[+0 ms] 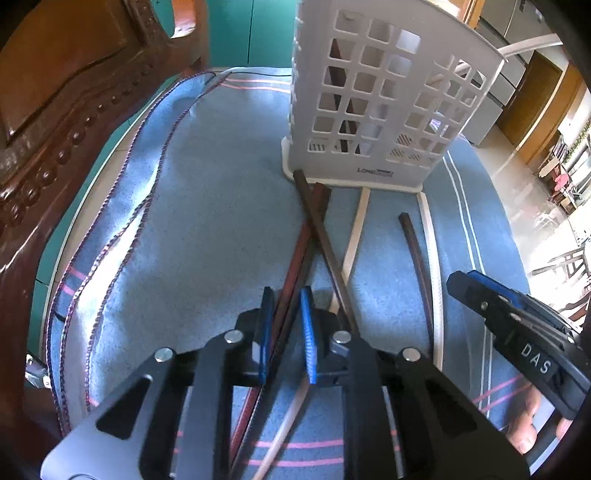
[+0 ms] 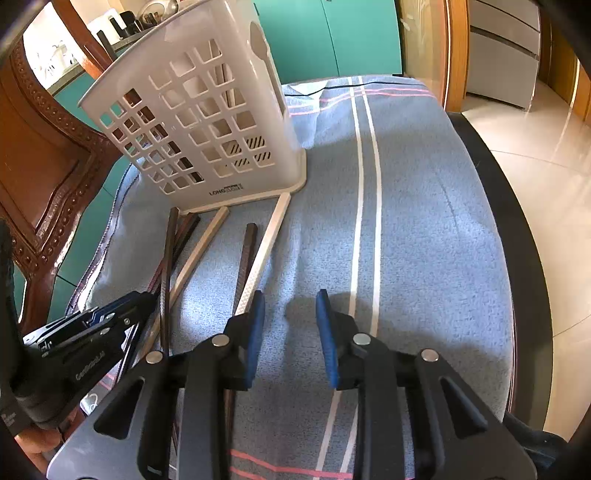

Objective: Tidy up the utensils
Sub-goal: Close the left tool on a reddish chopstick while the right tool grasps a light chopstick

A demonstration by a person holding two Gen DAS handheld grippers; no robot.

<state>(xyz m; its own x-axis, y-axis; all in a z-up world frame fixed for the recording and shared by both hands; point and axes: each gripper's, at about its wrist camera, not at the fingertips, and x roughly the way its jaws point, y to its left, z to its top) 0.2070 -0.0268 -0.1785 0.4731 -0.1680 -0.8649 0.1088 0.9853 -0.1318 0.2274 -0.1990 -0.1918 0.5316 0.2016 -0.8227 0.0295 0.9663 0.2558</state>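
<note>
While left gripper (image 1: 287, 325) pinches dark chopsticks (image 1: 295, 254), right gripper (image 2: 290, 332) gapes empty beside them.

Teal wall panels (image 2: 332, 33) at twelve o'clock behind the blue striped cloth (image 2: 424, 221). Carved brown wooden chair (image 1: 55, 122) at nine o'clock. Glossy pale floor tiles (image 2: 546, 155) at three o'clock, sunlit, beside grey cabinets (image 2: 502, 48).

Bare striped cloth (image 2: 424, 221) right of holder (image 2: 207, 122), chopsticks (image 2: 258, 254)
</note>
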